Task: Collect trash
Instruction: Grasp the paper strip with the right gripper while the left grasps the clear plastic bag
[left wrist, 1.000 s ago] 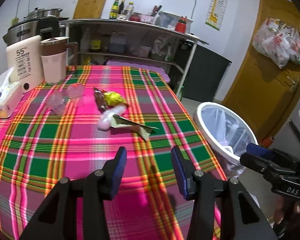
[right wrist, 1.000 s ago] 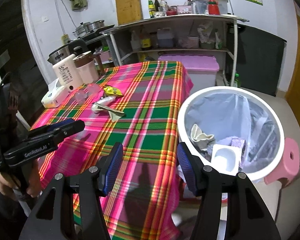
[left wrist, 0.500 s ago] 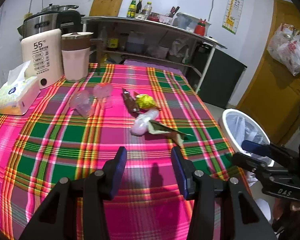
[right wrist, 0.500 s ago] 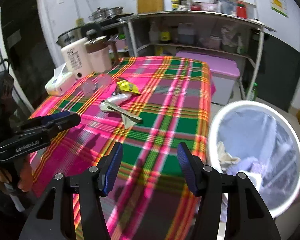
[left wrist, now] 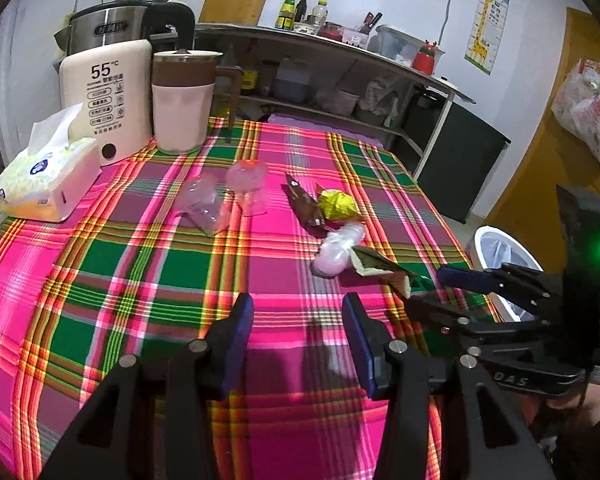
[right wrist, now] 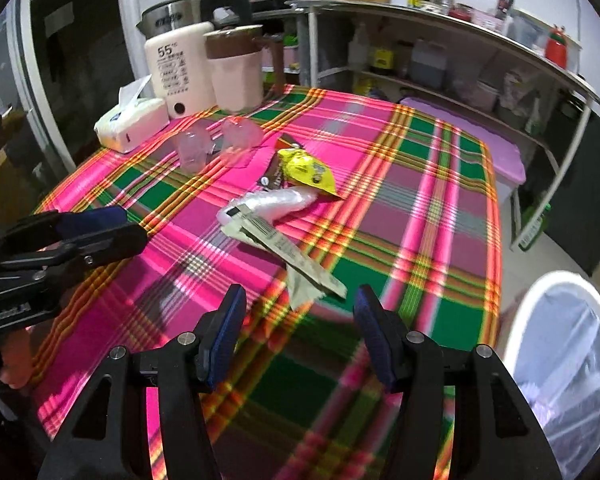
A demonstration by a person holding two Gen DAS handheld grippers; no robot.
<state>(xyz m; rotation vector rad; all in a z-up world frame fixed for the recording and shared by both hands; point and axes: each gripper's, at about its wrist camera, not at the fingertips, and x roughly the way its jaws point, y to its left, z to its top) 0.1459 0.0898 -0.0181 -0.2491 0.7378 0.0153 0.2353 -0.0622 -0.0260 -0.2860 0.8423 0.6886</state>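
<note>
Trash lies mid-table on the plaid cloth: a yellow wrapper [left wrist: 336, 205] [right wrist: 306, 168], a brown wrapper [left wrist: 302, 200], a crumpled clear plastic piece [left wrist: 336, 250] [right wrist: 268, 204] and a long paper wrapper [left wrist: 380, 266] [right wrist: 292, 252]. My left gripper [left wrist: 298, 312] hovers open over the cloth, short of the pile, nothing between its fingers. Also open and empty, my right gripper [right wrist: 300, 304] hangs just before the long wrapper's near end. The white bin [right wrist: 518, 320] [left wrist: 478, 240] with a liner stands on the floor off the table's right edge.
Two clear plastic cups [left wrist: 204, 204] [left wrist: 248, 184] lie left of the trash. At the back left stand a tissue box [left wrist: 44, 176], a white kettle [left wrist: 104, 96] and a pink jug [left wrist: 182, 100]. Shelving stands behind the table.
Both grippers have swung from the bin side toward the table. The bin has slid to the right edge of each view and the trash pile sits nearer. Jaws unchanged.
</note>
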